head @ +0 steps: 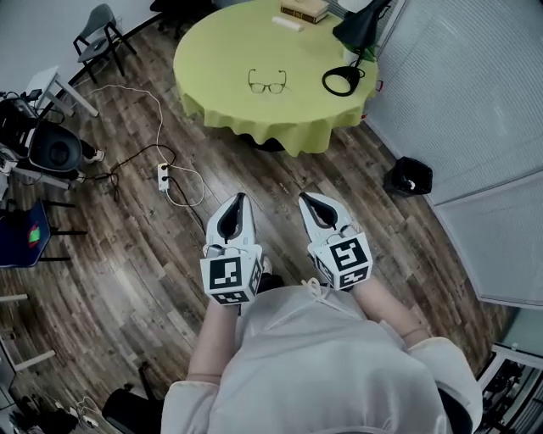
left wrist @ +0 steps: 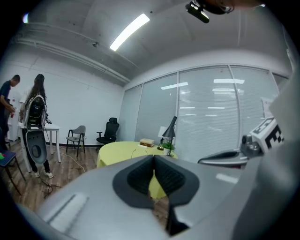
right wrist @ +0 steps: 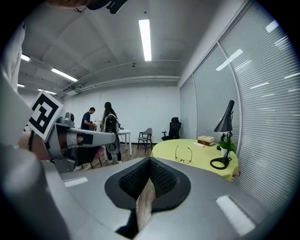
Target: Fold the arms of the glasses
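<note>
The glasses point(head: 267, 83) lie arms spread on the yellow round table point(head: 221, 51), near a black lamp point(head: 344, 79); well short of it, the left gripper point(head: 240, 197) and right gripper point(head: 304, 197) are clenched, empty; only the gripper views show two people point(right wrist: 101, 124) standing beyond.

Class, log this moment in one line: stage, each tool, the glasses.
stage: short of yellow table | left tool: shut, empty | right tool: shut, empty | glasses: on the table, arms unfolded

The glasses point(head: 267, 85) are lying mid-table point(head: 216, 59), the lamp point(head: 361, 27) standing at the right edge, books point(head: 304, 8) sitting at the far edge.
</note>
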`<action>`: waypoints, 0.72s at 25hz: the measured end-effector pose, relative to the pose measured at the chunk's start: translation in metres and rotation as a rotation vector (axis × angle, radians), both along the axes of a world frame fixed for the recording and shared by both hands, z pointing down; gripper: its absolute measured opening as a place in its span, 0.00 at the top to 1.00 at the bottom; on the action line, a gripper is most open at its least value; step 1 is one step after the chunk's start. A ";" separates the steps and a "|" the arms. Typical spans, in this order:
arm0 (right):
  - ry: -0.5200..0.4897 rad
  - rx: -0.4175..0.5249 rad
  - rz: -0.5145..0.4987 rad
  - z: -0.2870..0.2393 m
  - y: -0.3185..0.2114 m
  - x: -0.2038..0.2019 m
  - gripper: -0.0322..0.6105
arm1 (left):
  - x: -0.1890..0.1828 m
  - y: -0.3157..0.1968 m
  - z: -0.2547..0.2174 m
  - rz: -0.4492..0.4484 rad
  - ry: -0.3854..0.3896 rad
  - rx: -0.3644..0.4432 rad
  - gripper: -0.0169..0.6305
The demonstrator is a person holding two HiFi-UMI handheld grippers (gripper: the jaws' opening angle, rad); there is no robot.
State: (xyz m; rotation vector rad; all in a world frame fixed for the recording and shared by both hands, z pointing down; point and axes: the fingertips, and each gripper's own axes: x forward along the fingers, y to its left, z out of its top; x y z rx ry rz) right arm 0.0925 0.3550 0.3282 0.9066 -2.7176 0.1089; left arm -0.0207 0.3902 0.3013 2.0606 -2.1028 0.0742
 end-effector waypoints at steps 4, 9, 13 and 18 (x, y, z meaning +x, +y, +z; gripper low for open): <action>0.005 -0.005 0.022 0.000 -0.019 -0.042 0.95 | -0.047 -0.018 0.003 0.015 0.012 -0.011 0.96; 0.033 -0.027 0.032 0.009 -0.045 -0.072 0.95 | -0.083 -0.042 0.018 0.009 0.055 -0.045 0.96; 0.042 -0.045 0.036 0.023 -0.083 -0.088 0.95 | -0.104 -0.075 0.033 -0.008 0.076 -0.077 0.96; 0.030 -0.039 0.029 0.028 -0.152 -0.100 0.95 | -0.119 -0.144 0.037 -0.023 0.072 -0.081 0.96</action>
